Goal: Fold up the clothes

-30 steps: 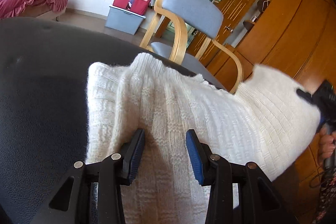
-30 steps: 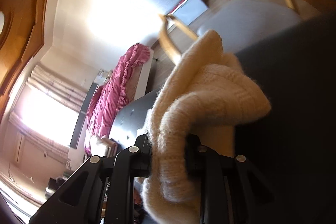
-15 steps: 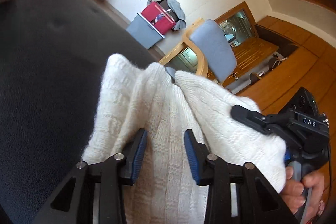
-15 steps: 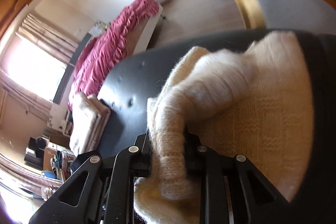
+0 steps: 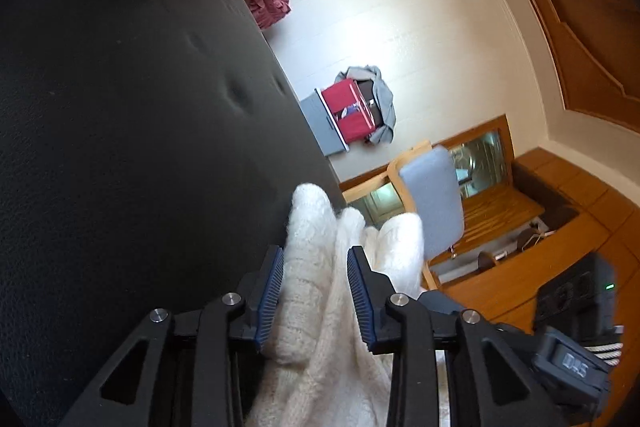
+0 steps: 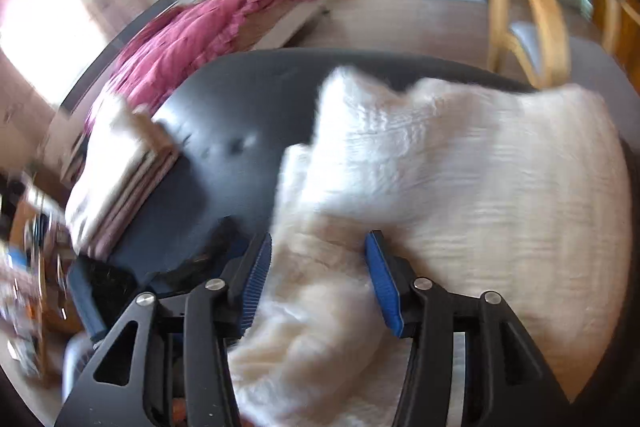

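Both grippers' jaws straddle the white sweater (image 6: 460, 163); right gripper (image 6: 318, 281) opening.

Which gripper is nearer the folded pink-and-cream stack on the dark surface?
Unclear. The stack lies far left of the right gripper and far beyond the left gripper.

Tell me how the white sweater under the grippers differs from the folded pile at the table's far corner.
The white sweater lies spread and rumpled on the black table; the folded pile is stacked in neat layers. The sweater is cream-white throughout; the pile shows pinkish layers underneath. The sweater sits between gripper fingers; the pile sits untouched. Both are soft knits on the same table.
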A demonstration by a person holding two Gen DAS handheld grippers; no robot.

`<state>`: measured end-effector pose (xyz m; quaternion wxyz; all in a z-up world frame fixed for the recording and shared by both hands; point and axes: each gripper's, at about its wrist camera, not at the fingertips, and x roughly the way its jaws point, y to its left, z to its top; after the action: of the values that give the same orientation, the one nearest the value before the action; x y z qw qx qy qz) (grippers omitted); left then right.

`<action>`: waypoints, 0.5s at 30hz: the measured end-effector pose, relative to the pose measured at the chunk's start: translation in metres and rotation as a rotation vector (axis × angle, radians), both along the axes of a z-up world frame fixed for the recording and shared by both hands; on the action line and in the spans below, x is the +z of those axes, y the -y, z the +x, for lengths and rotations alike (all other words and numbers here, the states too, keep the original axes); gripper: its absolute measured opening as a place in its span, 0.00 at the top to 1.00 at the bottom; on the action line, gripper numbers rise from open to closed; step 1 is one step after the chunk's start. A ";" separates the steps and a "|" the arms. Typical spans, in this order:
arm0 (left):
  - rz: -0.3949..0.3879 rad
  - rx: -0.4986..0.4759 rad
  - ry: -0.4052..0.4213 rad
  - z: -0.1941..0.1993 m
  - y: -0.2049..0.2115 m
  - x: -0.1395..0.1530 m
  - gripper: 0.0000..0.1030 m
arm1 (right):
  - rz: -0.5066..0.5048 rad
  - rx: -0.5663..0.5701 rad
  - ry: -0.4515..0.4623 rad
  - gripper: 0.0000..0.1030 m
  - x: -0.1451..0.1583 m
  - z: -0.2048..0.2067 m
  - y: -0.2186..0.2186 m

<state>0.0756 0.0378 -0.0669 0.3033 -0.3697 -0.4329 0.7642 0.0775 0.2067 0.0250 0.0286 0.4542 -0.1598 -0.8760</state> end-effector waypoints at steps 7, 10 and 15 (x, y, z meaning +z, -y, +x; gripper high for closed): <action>0.108 0.009 0.009 -0.001 0.005 -0.001 0.64 | 0.047 -0.033 -0.207 0.49 0.029 0.033 0.001; 0.166 -0.058 -0.028 -0.001 0.006 0.012 0.60 | 0.102 -0.167 -0.269 0.49 0.036 0.059 -0.022; 0.123 -0.260 -0.038 -0.003 -0.013 0.043 0.57 | 0.197 -0.260 -0.213 0.49 0.019 0.092 -0.054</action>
<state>0.0728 0.0507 -0.0241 0.4298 -0.3888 -0.4215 0.6974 0.1697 0.2603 0.0440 -0.1128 0.3350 -0.1266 -0.9268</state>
